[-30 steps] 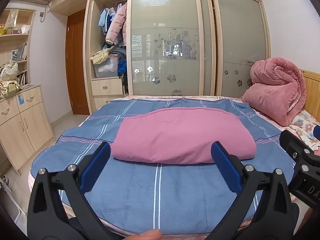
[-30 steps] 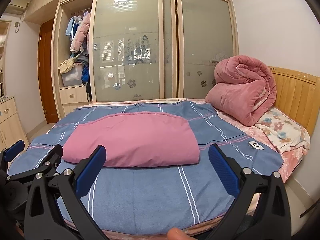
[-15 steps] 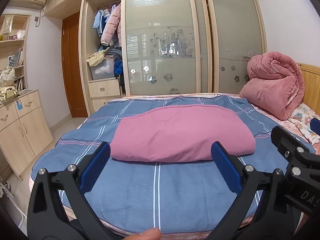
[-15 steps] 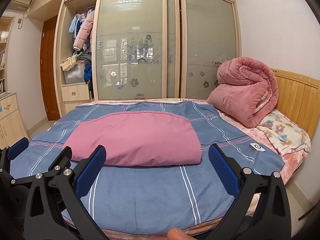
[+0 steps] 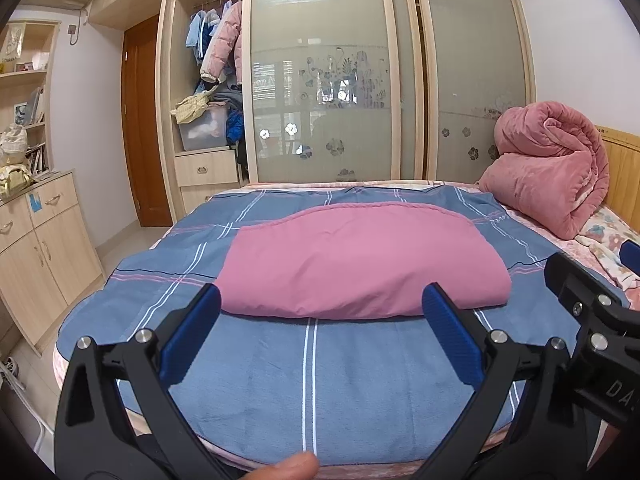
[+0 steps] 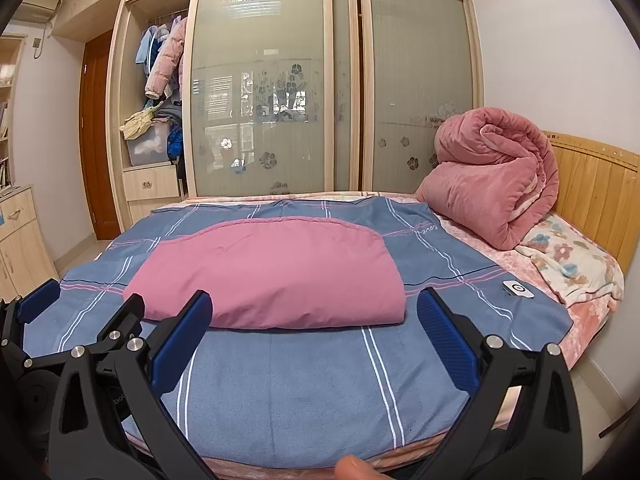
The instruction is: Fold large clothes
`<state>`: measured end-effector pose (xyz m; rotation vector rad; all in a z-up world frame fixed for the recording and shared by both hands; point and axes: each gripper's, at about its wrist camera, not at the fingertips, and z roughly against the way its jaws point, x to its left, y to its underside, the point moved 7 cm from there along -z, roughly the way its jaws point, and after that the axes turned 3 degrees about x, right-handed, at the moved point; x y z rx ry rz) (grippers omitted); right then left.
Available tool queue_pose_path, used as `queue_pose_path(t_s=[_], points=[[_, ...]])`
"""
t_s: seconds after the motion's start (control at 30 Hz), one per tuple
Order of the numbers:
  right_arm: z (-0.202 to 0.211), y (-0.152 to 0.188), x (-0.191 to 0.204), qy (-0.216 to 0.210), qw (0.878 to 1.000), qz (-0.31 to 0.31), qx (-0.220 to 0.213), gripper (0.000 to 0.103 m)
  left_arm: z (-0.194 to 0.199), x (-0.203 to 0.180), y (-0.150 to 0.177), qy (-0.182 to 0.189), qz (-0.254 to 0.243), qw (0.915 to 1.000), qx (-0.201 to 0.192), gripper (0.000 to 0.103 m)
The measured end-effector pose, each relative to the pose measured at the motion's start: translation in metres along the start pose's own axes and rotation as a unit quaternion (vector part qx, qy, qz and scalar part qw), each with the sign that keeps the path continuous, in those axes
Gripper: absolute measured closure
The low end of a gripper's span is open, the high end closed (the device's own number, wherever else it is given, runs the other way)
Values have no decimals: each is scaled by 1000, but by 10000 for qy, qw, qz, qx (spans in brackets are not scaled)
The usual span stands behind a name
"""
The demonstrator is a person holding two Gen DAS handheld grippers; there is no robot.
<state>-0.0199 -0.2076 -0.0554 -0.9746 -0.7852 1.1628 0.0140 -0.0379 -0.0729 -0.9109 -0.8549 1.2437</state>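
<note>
While both tools hang short of the bed's near edge, the left gripper (image 5: 320,308) has its two blue-padded fingers (image 5: 190,330) spread wide with nothing between them, and the right gripper (image 6: 314,312) likewise stands wide apart and empty. One folded pink garment (image 5: 360,264) lies ahead of both pairs of fingers, flat on the blue plaid cover (image 5: 312,392), its near fold just beyond the fingertips. The cover's far right corner, beyond the right gripper's right finger, carries a small stitched word that seems to read "love" (image 6: 425,230). Letters "DA" show on the right gripper's body in the left view. One rolled pink quilt (image 6: 492,184) sits far right by the headboard (image 6: 592,192). One small white device (image 6: 518,289) rests on the cover, right of the fingers. In the open wardrobe (image 5: 208,92), far left, one clear bin (image 5: 202,130) holds pale cloth, with clothes piled on top.
</note>
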Motion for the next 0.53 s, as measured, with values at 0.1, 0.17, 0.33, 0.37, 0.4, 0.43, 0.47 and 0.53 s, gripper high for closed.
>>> queue_pose_path(t_s=[0.1, 0.17, 0.33, 0.37, 0.4, 0.43, 0.47, 0.53], points=[[-1, 1, 0, -7, 10000, 7, 27, 1, -3, -1, 2, 30, 20, 10000, 31, 2], [-3, 1, 0, -18, 10000, 14, 50, 1, -4, -1, 3, 36, 19, 10000, 33, 2], [-9, 4, -1, 3, 9999, 20, 109, 1, -13, -3, 6, 116, 21, 9998, 136, 2], [-12, 5, -2, 0, 9999, 16, 134, 1, -17, -4, 9, 152, 36, 9997, 204, 2], [-16, 7, -3, 3, 9998, 18, 176, 1, -20, -5, 11, 166, 52, 9995, 245, 2], [-18, 8, -3, 15, 9998, 20, 205, 1, -24, -5, 14, 196, 69, 9993, 296, 2], [-21, 10, -5, 25, 9997, 21, 223, 1, -28, -5, 16, 226, 76, 9991, 338, 2], [-25, 11, -10, 63, 9998, -40, 200, 1, -37, -4, 23, 241, 79, 9987, 442, 2]])
